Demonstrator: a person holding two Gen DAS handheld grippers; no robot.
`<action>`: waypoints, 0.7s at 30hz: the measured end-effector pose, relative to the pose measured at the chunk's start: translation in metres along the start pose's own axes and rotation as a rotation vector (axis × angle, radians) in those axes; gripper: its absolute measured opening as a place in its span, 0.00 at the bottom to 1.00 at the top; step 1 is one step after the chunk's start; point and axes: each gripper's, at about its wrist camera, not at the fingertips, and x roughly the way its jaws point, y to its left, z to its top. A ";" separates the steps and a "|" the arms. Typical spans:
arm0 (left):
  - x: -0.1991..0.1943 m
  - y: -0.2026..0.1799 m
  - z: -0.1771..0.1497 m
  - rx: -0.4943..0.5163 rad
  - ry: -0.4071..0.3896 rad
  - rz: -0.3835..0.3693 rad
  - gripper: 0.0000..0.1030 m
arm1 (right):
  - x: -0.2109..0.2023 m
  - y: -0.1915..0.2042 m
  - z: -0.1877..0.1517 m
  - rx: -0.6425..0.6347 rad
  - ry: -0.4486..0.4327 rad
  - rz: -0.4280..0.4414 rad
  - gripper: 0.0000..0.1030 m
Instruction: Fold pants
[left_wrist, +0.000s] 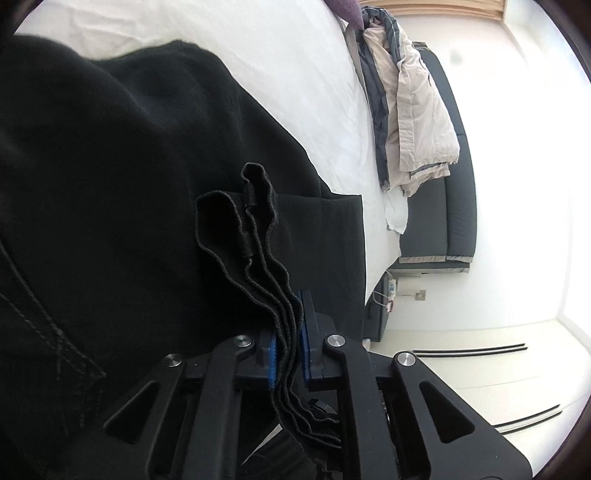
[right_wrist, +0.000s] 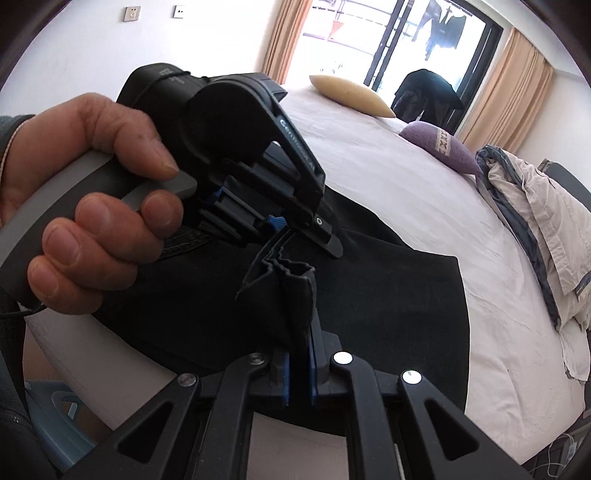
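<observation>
Black pants (left_wrist: 110, 192) lie spread on a white bed (left_wrist: 295, 74); in the right wrist view the pants (right_wrist: 388, 302) cover the bed's near part. My left gripper (left_wrist: 288, 332) is shut on a bunched stack of hem layers (left_wrist: 255, 236) that stick up between its blue pads. It also shows in the right wrist view (right_wrist: 295, 225), held by a hand, pinching the same bunch. My right gripper (right_wrist: 299, 354) is shut on the dark fabric bunch (right_wrist: 295, 291) just below the left one.
A beige and grey duvet (left_wrist: 410, 107) is heaped at the bed's edge (right_wrist: 535, 229). A purple pillow (right_wrist: 439, 147) and a yellow pillow (right_wrist: 351, 96) lie at the far end. A dark chair (right_wrist: 428, 92) stands by the balcony door. A black sofa (left_wrist: 454, 184) runs beside the bed.
</observation>
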 end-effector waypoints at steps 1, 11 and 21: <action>-0.009 0.001 -0.005 0.026 -0.002 0.023 0.07 | 0.000 0.003 0.002 -0.009 -0.003 0.004 0.09; -0.051 0.024 -0.006 0.096 -0.027 0.201 0.07 | 0.025 0.051 0.016 -0.089 0.028 0.062 0.09; -0.042 0.031 -0.012 0.121 -0.019 0.243 0.07 | 0.043 0.049 0.023 -0.055 0.065 0.090 0.09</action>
